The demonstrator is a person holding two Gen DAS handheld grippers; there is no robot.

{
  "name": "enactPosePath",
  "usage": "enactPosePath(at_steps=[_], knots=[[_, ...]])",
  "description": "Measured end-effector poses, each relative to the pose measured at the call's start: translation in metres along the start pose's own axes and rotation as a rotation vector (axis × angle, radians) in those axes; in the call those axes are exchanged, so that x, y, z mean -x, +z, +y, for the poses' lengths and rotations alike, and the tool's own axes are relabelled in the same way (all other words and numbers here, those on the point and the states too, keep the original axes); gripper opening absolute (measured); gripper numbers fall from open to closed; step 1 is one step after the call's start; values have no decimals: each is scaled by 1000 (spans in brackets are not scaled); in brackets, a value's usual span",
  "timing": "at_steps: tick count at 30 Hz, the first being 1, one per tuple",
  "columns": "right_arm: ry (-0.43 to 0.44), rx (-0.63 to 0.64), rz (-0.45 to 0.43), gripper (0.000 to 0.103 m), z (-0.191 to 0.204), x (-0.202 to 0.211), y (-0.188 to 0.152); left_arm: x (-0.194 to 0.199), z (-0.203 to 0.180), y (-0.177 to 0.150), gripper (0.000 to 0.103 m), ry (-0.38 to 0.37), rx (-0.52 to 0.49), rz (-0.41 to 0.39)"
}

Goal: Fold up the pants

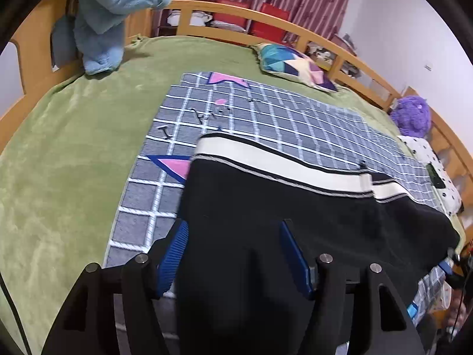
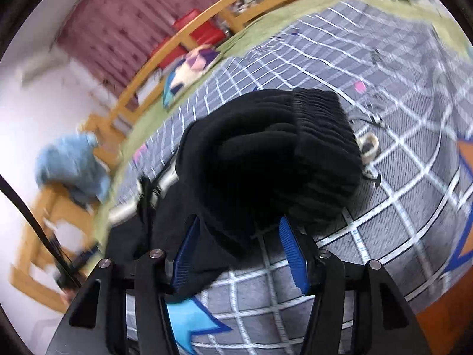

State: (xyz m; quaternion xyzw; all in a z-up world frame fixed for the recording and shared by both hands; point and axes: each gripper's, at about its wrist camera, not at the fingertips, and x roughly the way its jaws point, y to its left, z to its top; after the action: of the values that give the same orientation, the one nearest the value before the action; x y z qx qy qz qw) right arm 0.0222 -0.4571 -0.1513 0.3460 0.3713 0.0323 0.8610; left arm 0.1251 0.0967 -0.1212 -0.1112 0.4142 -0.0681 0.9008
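Black pants (image 1: 295, 222) lie on grey grid mat (image 1: 236, 112) over green bedspread (image 1: 59, 148). Left gripper (image 1: 233, 227): fingers spread, pant fabric between them, not pinched. Right gripper (image 2: 239, 230): fingers spread at bunched ribbed waistband, released. Wooden bed rail (image 1: 340, 47) bounds far edge; patterned pillow (image 1: 295, 66) near rail. Bare green bedspread left of mat.

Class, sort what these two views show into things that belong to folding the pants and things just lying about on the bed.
Belong to the job:
black pants
left gripper
right gripper
grey checked mat

Just lying about:
patterned cushion
blue plush toy
purple plush toy
spotted pillow
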Motion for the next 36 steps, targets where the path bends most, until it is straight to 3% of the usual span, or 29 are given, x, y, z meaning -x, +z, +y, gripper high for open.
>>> enactPosePath(at_steps=[5, 8, 10, 12, 13, 14, 17, 19, 21, 23, 25, 26, 28, 31, 36], knots=[[181, -169, -79, 67, -17, -6, 17, 3, -9, -18, 62, -14, 11, 25], [197, -181, -106, 79, -14, -14, 31, 3, -14, -29, 63, -12, 23, 28], [181, -199, -100, 79, -12, -21, 41, -1, -20, -34, 65, -20, 15, 37], [136, -212, -112, 68, -10, -25, 56, -8, -27, -38, 65, -5, -5, 61], [129, -186, -128, 25, -7, -24, 62, -12, -31, -39, 65, 12, -17, 70], [165, -110, -134, 8, 5, -21, 72, -14, -34, -40, 65, 25, -27, 74], [68, 172, -236, 8, 57, 9, 87, -13, -38, -41, 65, 30, -42, 75], [109, 319, -304, 8, 72, 26, 78, -12, -38, -41, 65, 17, -35, 72], [82, 357, -297, 8, 64, 24, 67, -12, -35, -42, 65, 14, -27, 74], [2, 265, -151, 22, 31, -1, 57, -14, -34, -43, 65, 8, -25, 76], [-6, 157, 1, 16, -1, -23, 45, -14, -35, -44, 65, 9, -34, 75], [60, 136, 9, 16, -10, -20, 34, -14, -35, -44, 65, 12, -40, 75], [73, 135, 15, 26, -9, -8, 23, -15, -39, -45, 65, 27, -59, 73], [45, 116, 3, 62, -7, 16, 13, -13, -42, -47, 65, 37, -74, 66], [-116, 122, -146, 62, -22, 53, 5, -10, -40, -50, 65, 17, -61, 60]])
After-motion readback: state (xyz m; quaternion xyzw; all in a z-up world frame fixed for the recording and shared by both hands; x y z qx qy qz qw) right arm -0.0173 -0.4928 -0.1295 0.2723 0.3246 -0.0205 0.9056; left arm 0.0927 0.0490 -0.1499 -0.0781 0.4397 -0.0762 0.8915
